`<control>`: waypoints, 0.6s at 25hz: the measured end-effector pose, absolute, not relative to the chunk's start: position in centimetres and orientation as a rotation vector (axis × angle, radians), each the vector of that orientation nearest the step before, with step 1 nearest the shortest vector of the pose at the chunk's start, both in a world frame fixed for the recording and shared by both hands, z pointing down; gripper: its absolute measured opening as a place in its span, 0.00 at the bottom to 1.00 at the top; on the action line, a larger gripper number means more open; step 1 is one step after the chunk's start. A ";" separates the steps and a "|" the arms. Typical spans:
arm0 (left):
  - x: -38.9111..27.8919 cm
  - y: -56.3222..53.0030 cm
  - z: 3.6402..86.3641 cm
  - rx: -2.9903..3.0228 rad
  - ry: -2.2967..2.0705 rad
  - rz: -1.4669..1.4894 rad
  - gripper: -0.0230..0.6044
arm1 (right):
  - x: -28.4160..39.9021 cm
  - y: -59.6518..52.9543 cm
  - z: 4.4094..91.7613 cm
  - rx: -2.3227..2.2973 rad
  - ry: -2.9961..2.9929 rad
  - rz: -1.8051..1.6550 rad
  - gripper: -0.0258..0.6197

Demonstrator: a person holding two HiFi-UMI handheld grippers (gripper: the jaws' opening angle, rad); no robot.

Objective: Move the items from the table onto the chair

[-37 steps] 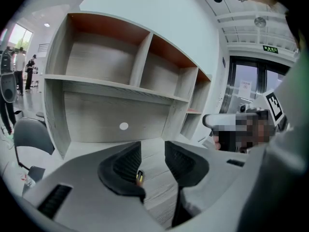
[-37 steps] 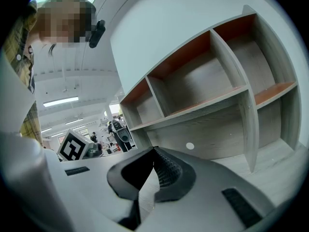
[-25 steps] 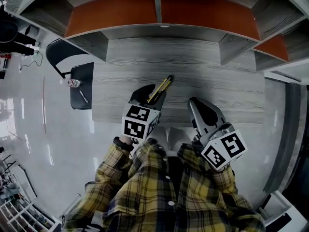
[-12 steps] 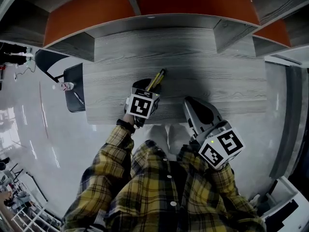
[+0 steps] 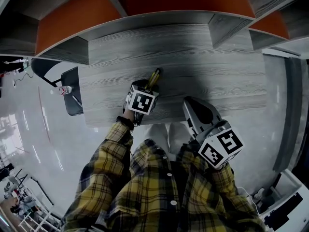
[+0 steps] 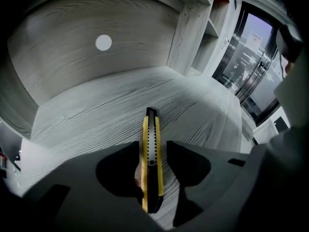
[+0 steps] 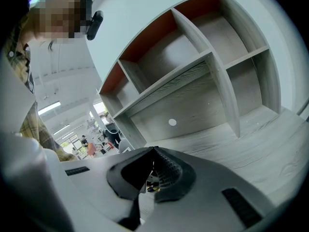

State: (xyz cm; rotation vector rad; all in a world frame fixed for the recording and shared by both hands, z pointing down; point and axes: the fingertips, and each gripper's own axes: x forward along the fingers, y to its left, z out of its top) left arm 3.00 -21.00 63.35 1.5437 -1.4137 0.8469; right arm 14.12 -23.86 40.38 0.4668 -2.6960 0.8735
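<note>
– Off at the far left, what's that dark shape?
– A chair (image 5: 71,79): flat black seat on a thin frame, standing on the glossy pale floor (image 5: 43,144) just beside the counter's end. Something small and pale lies on the seat, too small to name.
– And the counter (image 5: 217,76)?
– A grey board with long, streaky wood grain. Above it are boxy cubbyholes (image 5: 72,18) with orange backs.
– Where's the utility knife (image 6: 150,129)?
– It lies flat on the counter, a slim yellow bar with a black spine and a row of dots. It sits between the jaws of the left hand-held gripper (image 6: 152,146). Those jaws have just been opening and now stand spread, with wood grain showing beside the handle.
– And the right one?
– The right hand-held gripper (image 7: 153,151) hangs at the counter's near edge. Its ribbed pads are pressed together at the tips, pinching nothing.
</note>
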 end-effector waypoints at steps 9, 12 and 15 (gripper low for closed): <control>2.8 -20.6 63.6 1.541 -1.434 0.911 0.23 | 14.8 -23.7 40.6 0.493 -2.675 0.879 0.07; 2.8 -20.3 63.5 1.528 -1.429 0.883 0.22 | 15.0 -23.7 40.6 0.493 -2.673 0.882 0.07; 2.8 -20.1 63.0 1.524 -1.447 0.857 0.22 | 15.2 -23.5 40.8 0.488 -2.666 0.884 0.07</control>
